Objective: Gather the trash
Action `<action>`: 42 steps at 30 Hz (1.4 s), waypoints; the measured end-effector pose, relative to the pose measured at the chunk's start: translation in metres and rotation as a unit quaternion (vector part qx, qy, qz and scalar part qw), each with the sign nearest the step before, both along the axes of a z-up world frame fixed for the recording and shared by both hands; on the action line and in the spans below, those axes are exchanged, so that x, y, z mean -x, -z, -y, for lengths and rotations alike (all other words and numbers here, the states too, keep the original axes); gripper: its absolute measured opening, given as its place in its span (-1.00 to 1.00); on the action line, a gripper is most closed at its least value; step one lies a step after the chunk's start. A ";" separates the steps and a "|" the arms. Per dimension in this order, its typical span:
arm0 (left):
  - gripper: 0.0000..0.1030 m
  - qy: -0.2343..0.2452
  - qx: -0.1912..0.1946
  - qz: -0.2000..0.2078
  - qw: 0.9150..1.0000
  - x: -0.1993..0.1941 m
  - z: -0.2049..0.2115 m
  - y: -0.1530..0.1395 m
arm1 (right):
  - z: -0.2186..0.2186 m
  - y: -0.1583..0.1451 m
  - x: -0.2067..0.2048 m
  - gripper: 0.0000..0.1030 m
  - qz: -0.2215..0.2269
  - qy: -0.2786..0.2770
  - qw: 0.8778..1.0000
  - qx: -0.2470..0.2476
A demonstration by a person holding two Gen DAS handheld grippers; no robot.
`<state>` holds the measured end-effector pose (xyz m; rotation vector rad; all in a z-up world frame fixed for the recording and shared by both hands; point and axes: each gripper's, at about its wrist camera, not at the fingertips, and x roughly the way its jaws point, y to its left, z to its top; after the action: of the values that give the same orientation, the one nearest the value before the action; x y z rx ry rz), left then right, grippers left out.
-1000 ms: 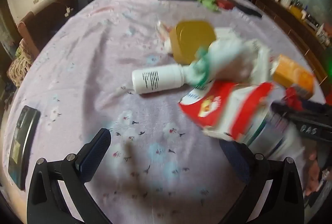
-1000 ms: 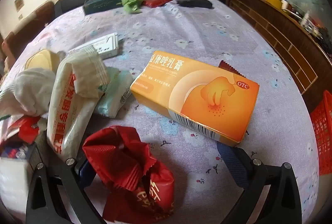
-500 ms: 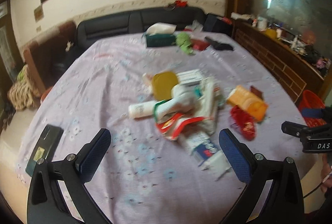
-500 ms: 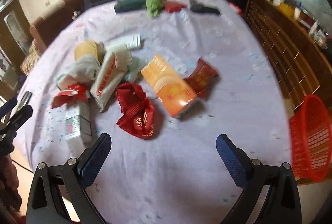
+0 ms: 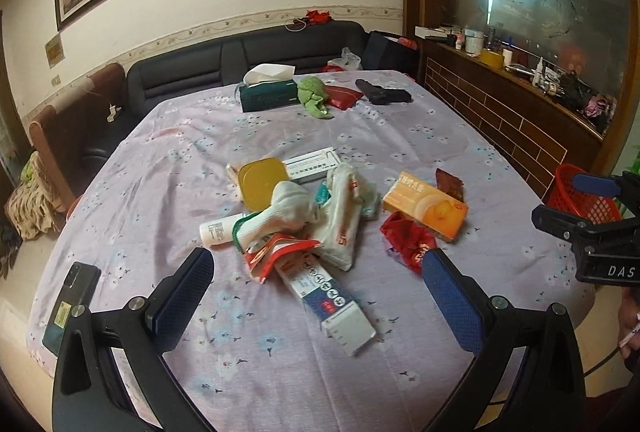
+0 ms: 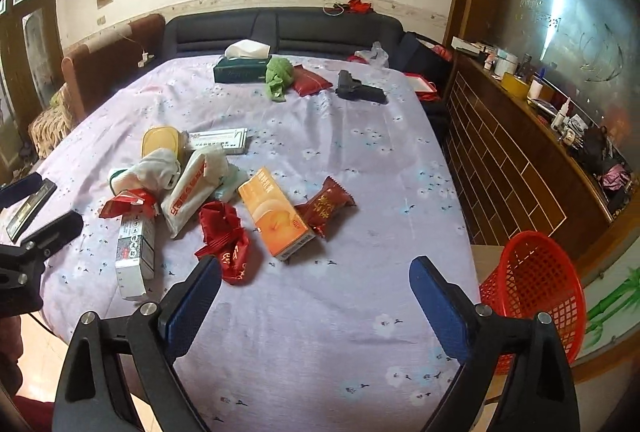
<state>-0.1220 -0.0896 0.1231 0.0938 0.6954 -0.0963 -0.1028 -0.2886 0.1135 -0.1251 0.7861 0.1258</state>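
Matt floral cloth [image 6: 360, 160] covers the table; glossy red foil wrapper [image 6: 224, 240]; red basket [image 6: 536, 284], probably plastic mesh.

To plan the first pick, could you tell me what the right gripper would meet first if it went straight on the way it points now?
Probably bare tablecloth: the right gripper, empty and closing slightly, points down at it. The orange box lies just beyond, though depth is uncertain.
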 end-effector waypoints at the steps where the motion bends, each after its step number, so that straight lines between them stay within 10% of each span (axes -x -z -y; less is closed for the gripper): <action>1: 1.00 0.001 -0.002 0.001 1.000 0.000 0.003 -0.001 | 0.003 -0.001 0.000 0.84 0.002 0.001 1.000 -0.002; 42: 1.00 -0.010 -0.012 0.003 1.000 0.003 0.019 -0.012 | 0.033 0.000 -0.013 0.74 -0.016 -0.014 0.997 -0.068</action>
<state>-0.1254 -0.1085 0.1355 0.1112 0.6915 -0.0692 -0.0900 -0.3216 0.1136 -0.0057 0.8052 0.2078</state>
